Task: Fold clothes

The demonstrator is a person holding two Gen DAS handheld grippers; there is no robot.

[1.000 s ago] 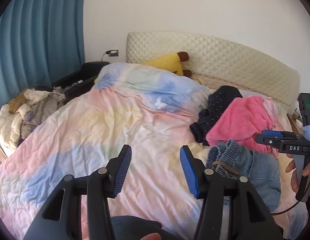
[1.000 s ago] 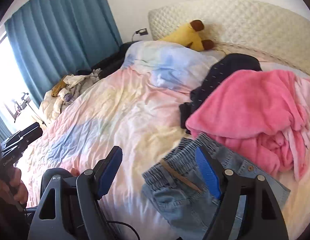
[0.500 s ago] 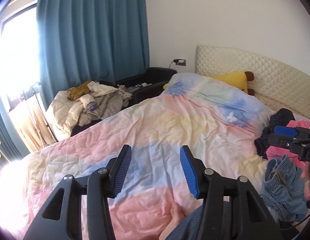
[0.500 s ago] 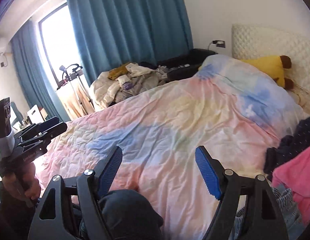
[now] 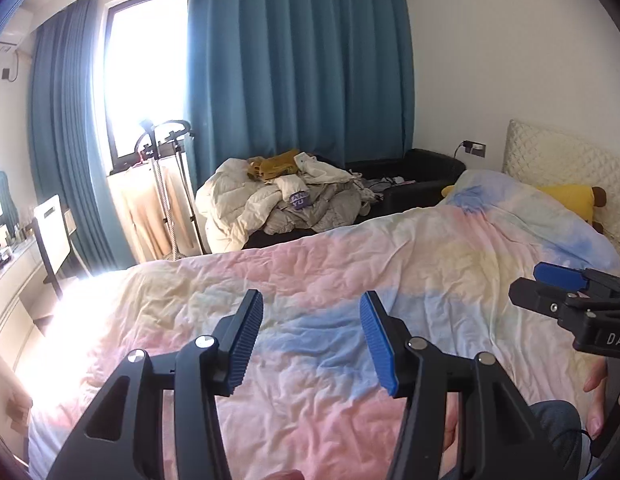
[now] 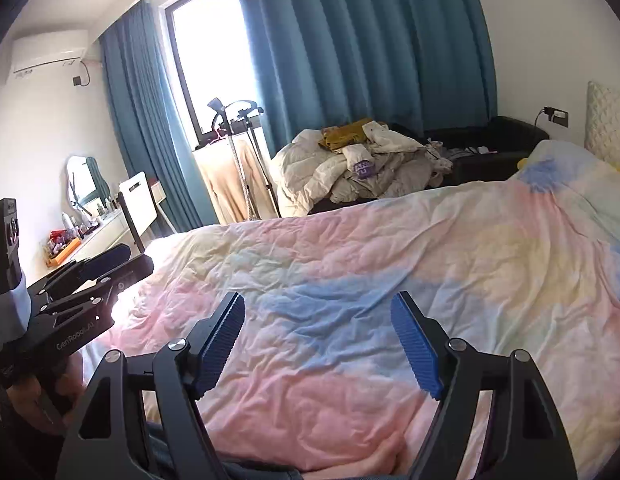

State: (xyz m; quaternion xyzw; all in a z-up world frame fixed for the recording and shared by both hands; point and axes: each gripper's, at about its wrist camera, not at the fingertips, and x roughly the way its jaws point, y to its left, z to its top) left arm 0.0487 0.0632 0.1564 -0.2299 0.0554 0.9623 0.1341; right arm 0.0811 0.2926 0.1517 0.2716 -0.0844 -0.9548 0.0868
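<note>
swung away from the headboard end toward the window since a second ago; jeans, pink garment and dark garment gone from both views, so no telling where the clothes to fold lie now. left gripper (image 5: 312, 334) spread wide, blue pads apart, holding nothing, raised above the duvet (image 5: 330, 280) without touching it. right gripper (image 6: 318, 338) likewise wide apart and empty, over the same pastel pink, blue and yellow cover. each gripper seen at the edge of the other's view, gripped by a hand (image 5: 596, 398). beyond the bed: a heap of pale bedding and clothes (image 5: 285, 200) on a dark sofa (image 5: 422, 178), teal curtains (image 5: 301, 60) framing a bright window (image 5: 141, 76), a garment steamer stand (image 6: 237, 152) beside it. quilted headboard (image 5: 566, 164) and yellow plush toy (image 5: 566, 198) at far right. air conditioner (image 6: 49, 54) high on the left wall, a mirror (image 6: 83, 180) and white desk (image 6: 105, 232) below.
</note>
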